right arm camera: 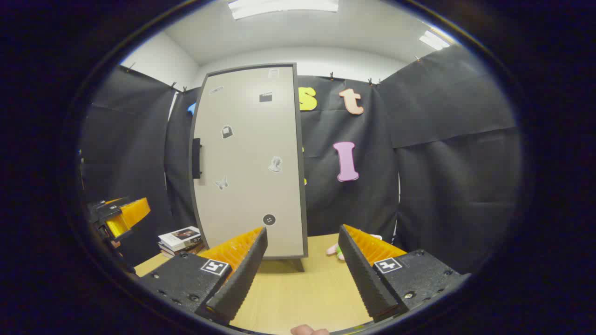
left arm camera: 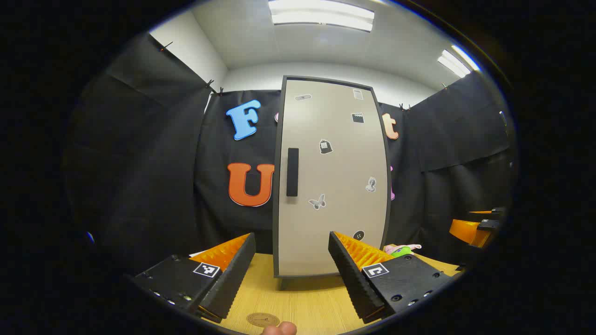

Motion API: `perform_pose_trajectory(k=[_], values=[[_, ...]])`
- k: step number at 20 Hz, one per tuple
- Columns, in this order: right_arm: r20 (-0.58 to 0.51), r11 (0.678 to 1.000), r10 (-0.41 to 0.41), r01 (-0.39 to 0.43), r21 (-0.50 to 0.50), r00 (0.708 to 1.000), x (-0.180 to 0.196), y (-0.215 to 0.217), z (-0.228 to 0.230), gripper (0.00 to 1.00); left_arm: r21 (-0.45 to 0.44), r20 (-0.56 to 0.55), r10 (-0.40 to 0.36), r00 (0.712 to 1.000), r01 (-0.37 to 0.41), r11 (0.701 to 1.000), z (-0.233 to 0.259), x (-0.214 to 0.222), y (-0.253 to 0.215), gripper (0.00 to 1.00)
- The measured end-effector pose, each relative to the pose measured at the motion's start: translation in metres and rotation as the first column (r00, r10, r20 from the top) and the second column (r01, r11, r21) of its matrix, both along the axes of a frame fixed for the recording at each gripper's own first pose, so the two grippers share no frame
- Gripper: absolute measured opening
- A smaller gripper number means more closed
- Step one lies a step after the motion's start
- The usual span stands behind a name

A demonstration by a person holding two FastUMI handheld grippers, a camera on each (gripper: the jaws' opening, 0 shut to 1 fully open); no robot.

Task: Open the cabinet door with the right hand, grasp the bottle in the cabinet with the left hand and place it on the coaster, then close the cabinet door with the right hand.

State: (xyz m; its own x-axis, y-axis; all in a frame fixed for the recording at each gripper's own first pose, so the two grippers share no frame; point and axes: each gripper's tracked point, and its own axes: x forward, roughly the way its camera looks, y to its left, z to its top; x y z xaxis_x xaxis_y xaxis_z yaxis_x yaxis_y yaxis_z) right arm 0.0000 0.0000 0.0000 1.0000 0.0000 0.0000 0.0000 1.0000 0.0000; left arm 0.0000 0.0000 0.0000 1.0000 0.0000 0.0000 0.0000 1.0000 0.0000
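Note:
A tall beige cabinet (left arm camera: 333,177) with a dark frame stands on the wooden table, its door shut. A black bar handle (left arm camera: 292,171) sits on the door's left side, and small stickers dot the door. In the right gripper view the same cabinet (right arm camera: 249,163) stands left of centre, with its handle (right arm camera: 196,158) at the door's left edge. A round brown coaster (left arm camera: 262,319) lies on the table near the front edge. My left gripper (left arm camera: 291,270) is open, facing the door from a distance. My right gripper (right arm camera: 302,267) is open too, aimed just right of the cabinet.
The wooden table (right arm camera: 302,288) runs under both grippers. A stack of books (right arm camera: 180,240) lies left of the cabinet. A small pink and green toy (left arm camera: 401,250) rests right of the cabinet's base. Black cloth walls close in the booth.

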Motion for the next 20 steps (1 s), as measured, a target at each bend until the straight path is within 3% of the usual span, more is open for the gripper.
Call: perform_pose_trajectory(k=[9, 10, 12, 13, 14, 19, 20], values=[[0.001, 1.000, -0.015, 0.015, -0.006, 1.000, 0.005, -0.009, -0.005, 0.99, 0.020, 0.016, -0.009, 1.000, 0.009, 1.000, 0.003, 0.006, -0.004, 0.95], [0.002, 1.000, -0.015, 0.015, -0.004, 1.000, 0.005, -0.009, -0.005, 0.94, 0.025, 0.021, -0.010, 1.000, 0.010, 1.000, 0.004, 0.005, -0.005, 0.95], [-0.002, 1.000, -0.008, 0.008, -0.009, 1.000, 0.005, -0.010, -0.006, 0.99, 0.035, 0.027, -0.012, 1.000, 0.011, 0.999, 0.005, 0.004, -0.007, 0.95], [-0.003, 1.000, -0.008, 0.008, -0.017, 1.000, 0.005, -0.010, -0.006, 0.94, 0.038, 0.031, -0.015, 0.999, 0.014, 0.999, 0.006, 0.005, -0.008, 0.95], [-0.002, 1.000, -0.009, 0.009, -0.023, 1.000, 0.005, -0.010, -0.006, 0.99, 0.038, 0.032, -0.018, 0.999, 0.016, 0.999, 0.006, 0.004, -0.009, 0.95], [-0.024, 1.000, 0.002, -0.002, -0.011, 1.000, 0.005, -0.008, -0.013, 0.94, 0.049, 0.033, -0.014, 0.999, 0.013, 0.999, 0.006, 0.004, -0.009, 0.95], [-0.027, 1.000, 0.001, -0.001, -0.012, 1.000, 0.004, -0.007, -0.014, 0.99, 0.050, 0.034, -0.012, 0.999, 0.010, 0.999, 0.005, 0.003, -0.008, 0.95]])
